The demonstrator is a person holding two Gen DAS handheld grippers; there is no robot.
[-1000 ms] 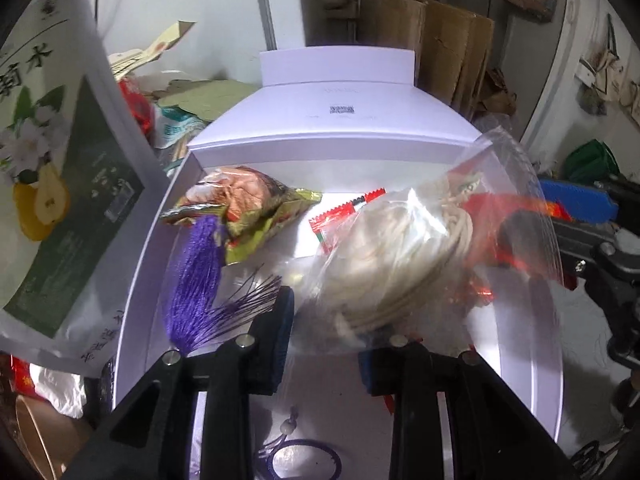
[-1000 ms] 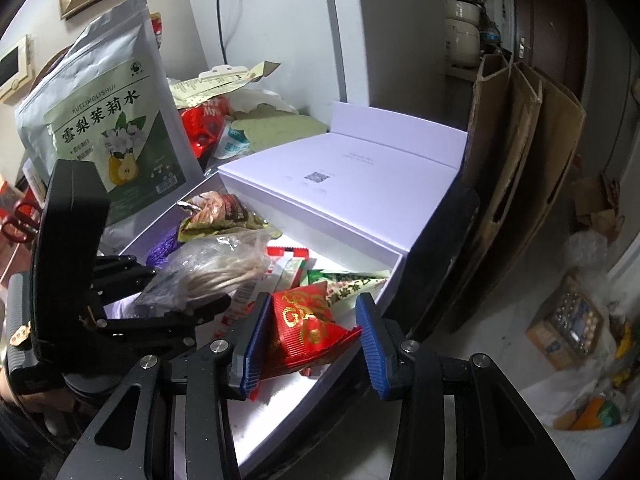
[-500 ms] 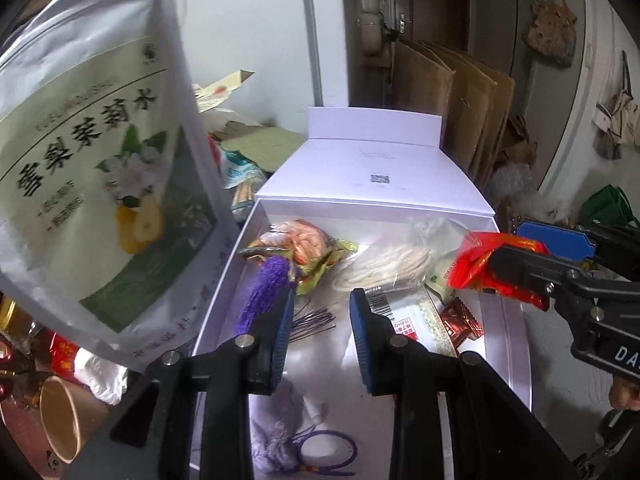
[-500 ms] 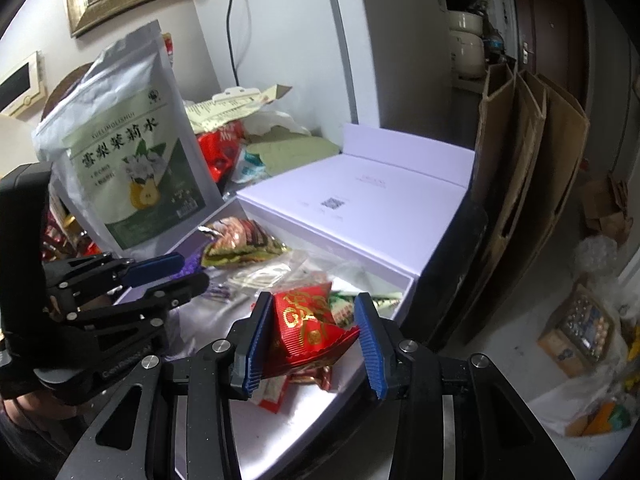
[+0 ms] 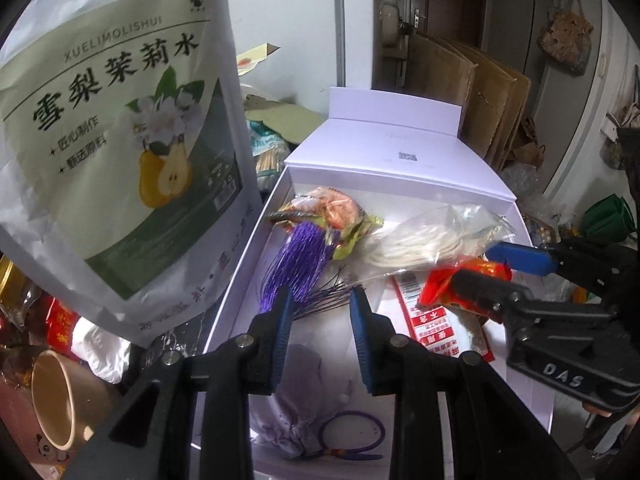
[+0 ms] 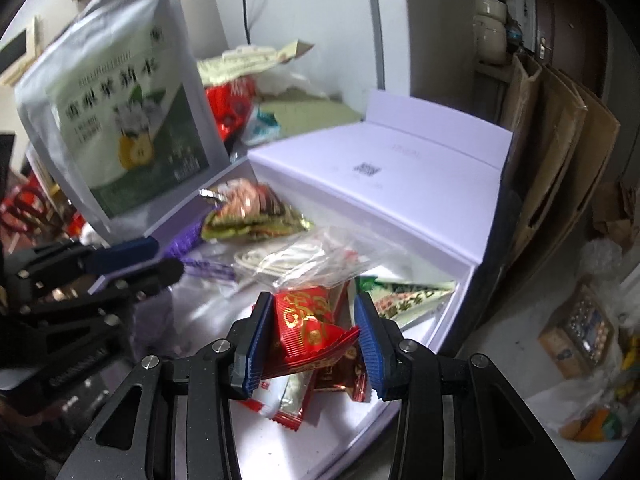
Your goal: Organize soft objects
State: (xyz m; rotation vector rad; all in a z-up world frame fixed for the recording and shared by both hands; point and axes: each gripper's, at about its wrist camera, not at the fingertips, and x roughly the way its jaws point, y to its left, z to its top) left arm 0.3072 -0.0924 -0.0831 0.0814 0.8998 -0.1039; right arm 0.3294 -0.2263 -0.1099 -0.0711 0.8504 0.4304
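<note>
An open white box holds soft items. A clear bag of white cord lies in the middle. A purple tassel and an orange-green snack pack lie at the left. A lavender pouch lies near the front. My left gripper is open and empty above the box floor. My right gripper is shut on a red snack packet, held over flat red sachets.
A big white-green pear tea pouch stands against the box's left wall. A mug and red wrappers sit at lower left. Cardboard sheets lean behind the box lid. The floor with clutter lies to the right.
My left gripper let go of the cord bag, opened and pulled back; the bag now lies in the box. My right gripper lowered slightly with the red packet.
</note>
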